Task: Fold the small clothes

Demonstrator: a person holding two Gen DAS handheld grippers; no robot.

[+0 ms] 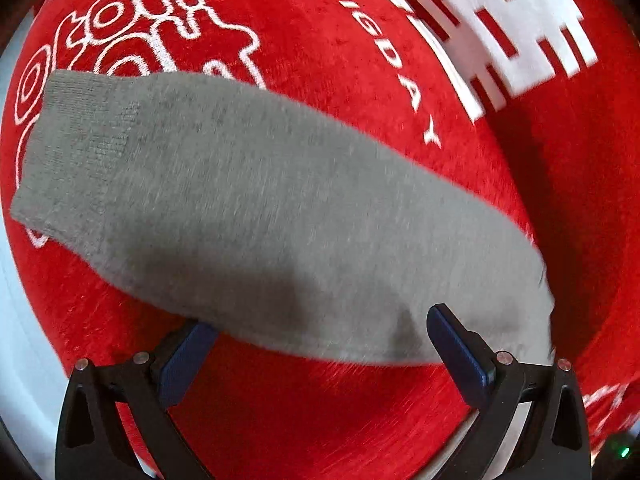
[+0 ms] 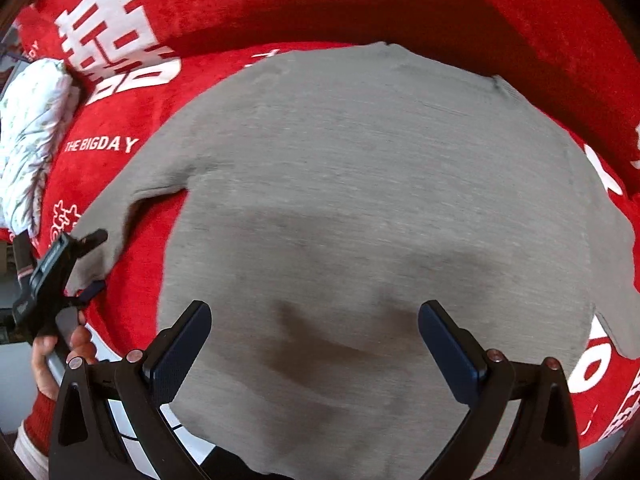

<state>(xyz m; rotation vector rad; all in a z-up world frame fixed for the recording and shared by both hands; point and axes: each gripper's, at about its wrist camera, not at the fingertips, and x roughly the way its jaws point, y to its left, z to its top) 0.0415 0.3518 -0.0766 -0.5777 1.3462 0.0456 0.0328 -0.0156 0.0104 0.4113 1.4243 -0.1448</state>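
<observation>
A: Where is the grey sweater [image 2: 360, 208]?

B: Spread flat on a red cover [image 2: 360, 4] printed with white characters and the words "THE BIGDAY". In the right wrist view its body fills the space ahead of the fingers and runs on beneath them toward the camera.

A: And the right gripper [image 2: 316, 322]?

B: Its 2 blue-padded fingers [image 2: 180, 352] stand wide apart above the sweater's body, holding nothing. Their shadow lies on the knit between them.

A: What about the left gripper [image 1: 320, 326]?

B: Also spread wide. In the left wrist view a grey sleeve [image 1: 240, 208] lies slantwise just ahead of the fingers, with the ribbed cuff [image 1: 68, 148] far off to the upper left. The left finger [image 1: 182, 360] has its tip tucked under the sleeve's near edge; the right finger shows in front of the cloth. I cannot tell whether either pad touches the fabric.

A: Can 1 gripper be seen from the other?

B: Yes. In the right wrist view the left gripper [image 2: 90, 260] sits well to the left of the right fingers, at the sleeve's end, held by the person's hand [image 2: 60, 352] with a red cuff at the wrist.

A: Anything else nearby?

B: A pale patterned bundle [image 2: 32, 140] lies at the far left, beyond the sleeve, against the red cover.
</observation>
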